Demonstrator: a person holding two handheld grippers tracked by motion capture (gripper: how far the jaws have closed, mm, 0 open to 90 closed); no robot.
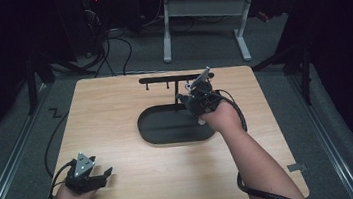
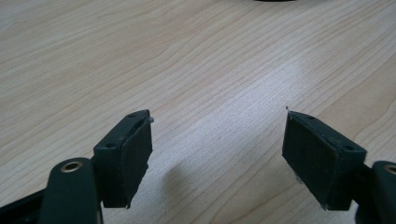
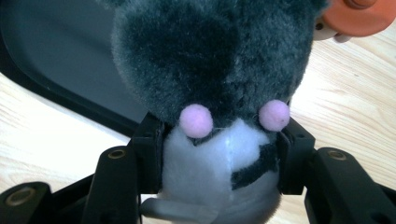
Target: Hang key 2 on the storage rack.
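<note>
A plush toy [image 3: 210,56] with dark grey fur, a white front and two pink pom-poms sits between the jaws of my right gripper [image 3: 219,158], whose pads press on its white body from both sides. An orange part [image 3: 362,16] shows at its upper right. In the high view the right gripper [image 1: 195,100] hangs over the far right end of a black oval tray [image 1: 168,130]. My left gripper [image 1: 105,177] rests near the table's front left corner. Its jaws [image 2: 217,149] stand wide apart over bare wood with nothing between them.
A low black rack with small hooks [image 1: 169,78] stands just behind the tray. The wooden table [image 1: 115,111] has bare room left of the tray and along the front. Cables trail off the front edge; a white-legged desk [image 1: 204,5] stands beyond.
</note>
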